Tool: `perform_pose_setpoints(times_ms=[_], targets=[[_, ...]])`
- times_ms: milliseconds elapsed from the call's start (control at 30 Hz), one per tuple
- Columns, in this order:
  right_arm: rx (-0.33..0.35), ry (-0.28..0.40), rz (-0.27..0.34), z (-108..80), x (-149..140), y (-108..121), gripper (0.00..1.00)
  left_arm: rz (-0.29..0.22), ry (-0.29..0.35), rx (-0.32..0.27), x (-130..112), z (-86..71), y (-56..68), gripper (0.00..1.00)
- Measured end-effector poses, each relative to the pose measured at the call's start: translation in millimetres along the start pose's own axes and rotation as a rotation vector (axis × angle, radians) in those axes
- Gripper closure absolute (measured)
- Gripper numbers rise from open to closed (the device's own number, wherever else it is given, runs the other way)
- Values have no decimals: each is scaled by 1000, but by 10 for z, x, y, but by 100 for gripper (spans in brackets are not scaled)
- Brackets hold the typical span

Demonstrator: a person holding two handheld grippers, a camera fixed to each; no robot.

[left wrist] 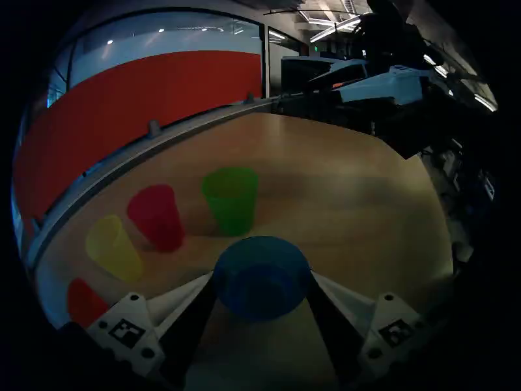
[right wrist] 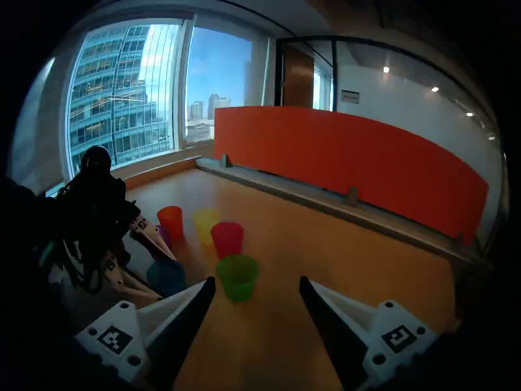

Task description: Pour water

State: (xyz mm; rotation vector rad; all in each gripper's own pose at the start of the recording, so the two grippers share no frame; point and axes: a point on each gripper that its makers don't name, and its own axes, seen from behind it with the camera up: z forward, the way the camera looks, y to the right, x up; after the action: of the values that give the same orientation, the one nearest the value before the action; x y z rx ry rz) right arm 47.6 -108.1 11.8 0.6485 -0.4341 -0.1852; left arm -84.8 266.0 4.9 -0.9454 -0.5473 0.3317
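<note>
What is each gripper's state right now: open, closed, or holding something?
Left gripper: closed on the blue cup, a finger against each side.
Right gripper: open, holding nothing.

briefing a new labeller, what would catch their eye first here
The blue cup clamped in the left hand-held gripper sits front and centre in the left gripper view. Beyond it on the wooden table stand a green cup, a red cup and a yellow cup. In the right gripper view an orange partition lines the table's far edge.
</note>
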Motion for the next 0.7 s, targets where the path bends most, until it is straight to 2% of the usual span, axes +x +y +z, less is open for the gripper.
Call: perform_pose_setpoints(times_ms=[400, 700], targets=[[-6, 7, 9, -9, 14, 8, 0, 2, 15, 5, 30, -59, 1, 13], [-8, 14, 8, 5, 40, -4, 0, -11, 103, 10, 274, -282, -13, 13]])
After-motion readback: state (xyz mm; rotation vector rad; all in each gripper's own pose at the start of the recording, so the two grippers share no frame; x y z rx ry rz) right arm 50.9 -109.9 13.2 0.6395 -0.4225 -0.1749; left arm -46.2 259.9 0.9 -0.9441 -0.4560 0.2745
